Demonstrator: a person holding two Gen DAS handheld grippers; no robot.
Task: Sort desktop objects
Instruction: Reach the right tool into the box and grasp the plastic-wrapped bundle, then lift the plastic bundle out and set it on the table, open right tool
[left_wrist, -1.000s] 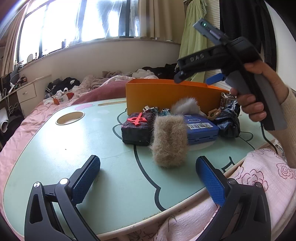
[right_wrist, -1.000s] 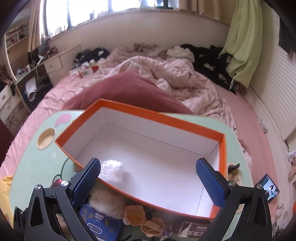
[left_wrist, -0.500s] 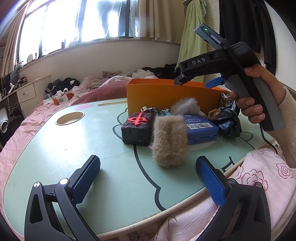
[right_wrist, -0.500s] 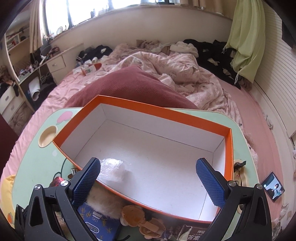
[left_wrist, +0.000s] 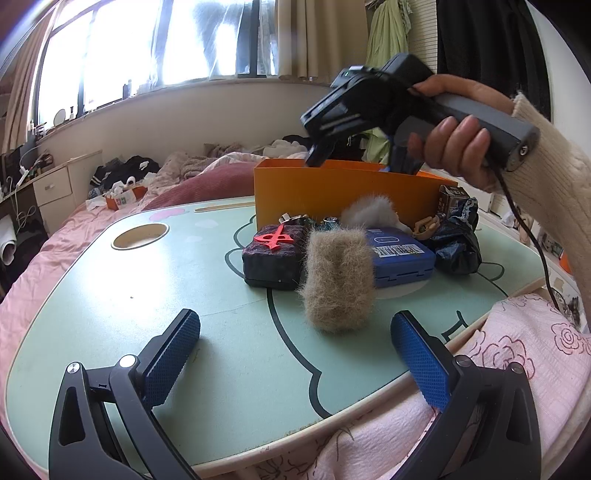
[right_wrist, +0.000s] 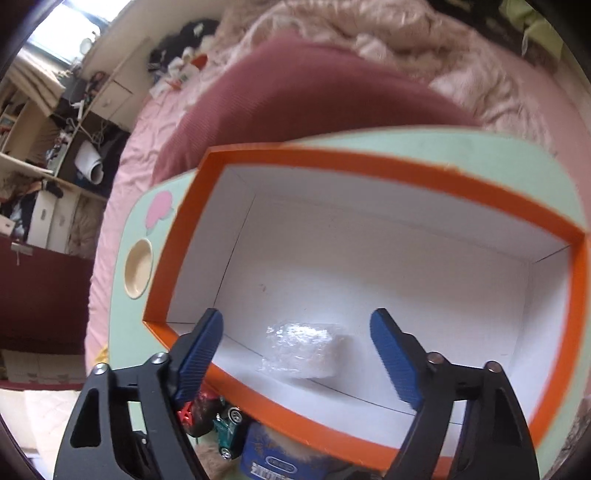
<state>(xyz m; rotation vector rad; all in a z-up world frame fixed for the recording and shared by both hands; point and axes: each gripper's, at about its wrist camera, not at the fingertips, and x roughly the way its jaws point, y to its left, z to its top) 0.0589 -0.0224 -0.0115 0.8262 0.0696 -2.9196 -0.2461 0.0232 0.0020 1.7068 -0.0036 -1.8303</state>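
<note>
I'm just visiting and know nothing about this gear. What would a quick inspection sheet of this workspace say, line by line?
Surface: green table set on a bed.
Job's things: orange box holding a clear packet; in front of it a dark case, fur ball, blue case, toy car.
Clutter: dark bag and carton beside the box.
Grippers: left gripper open over bare table; right gripper tilted down into the box, jaws closing, packet between them but not touched.
Cables: black cord from the right gripper's handle.
Surroundings: window, curtains, drawers, clothes on the bed.
</note>
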